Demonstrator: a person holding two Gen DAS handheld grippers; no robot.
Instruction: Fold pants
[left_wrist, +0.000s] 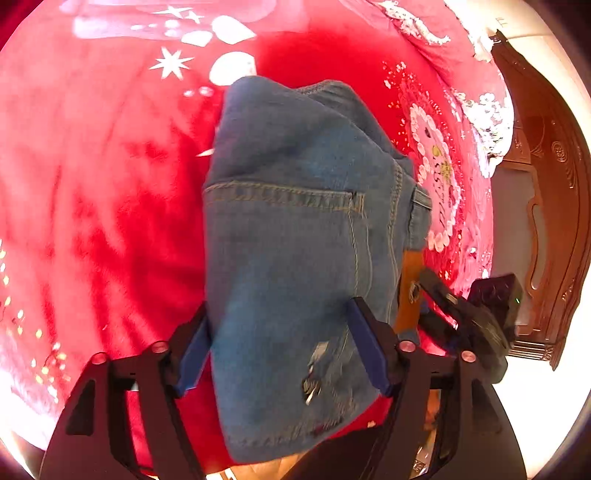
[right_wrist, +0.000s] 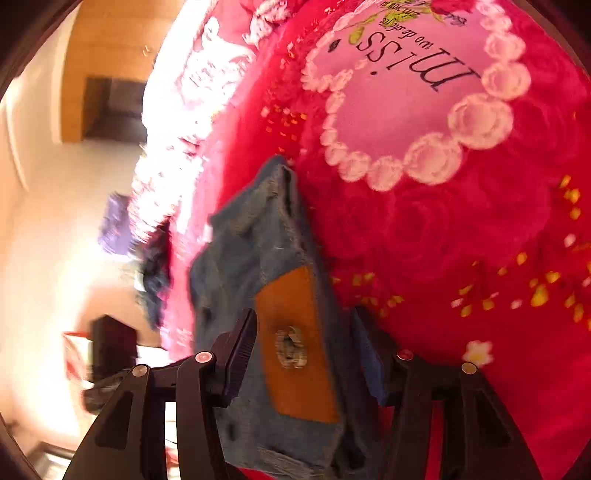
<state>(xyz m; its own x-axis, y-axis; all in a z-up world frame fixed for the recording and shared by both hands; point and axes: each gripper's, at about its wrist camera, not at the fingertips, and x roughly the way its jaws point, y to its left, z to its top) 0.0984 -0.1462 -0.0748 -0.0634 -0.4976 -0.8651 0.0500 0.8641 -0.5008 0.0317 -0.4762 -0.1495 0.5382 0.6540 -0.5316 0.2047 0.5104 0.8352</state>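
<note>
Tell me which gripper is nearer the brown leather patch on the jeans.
Right. The right gripper straddles the leather patch on the jeans; the left gripper straddles the denim beside it, patch outside its jaws.

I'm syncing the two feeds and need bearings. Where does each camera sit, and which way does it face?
Left wrist view: sits on the left gripper, looking steeply down at the folded jeans on the red blanket; its own black fingers with blue pads flank the denim, and the right gripper shows alongside.
Right wrist view: sits on the right gripper, rolled sideways, looking along the waistband's leather patch; only its own fingers show.
Shared: the jeans, the leather patch, the blanket's rose-ringed pink heart.
</note>
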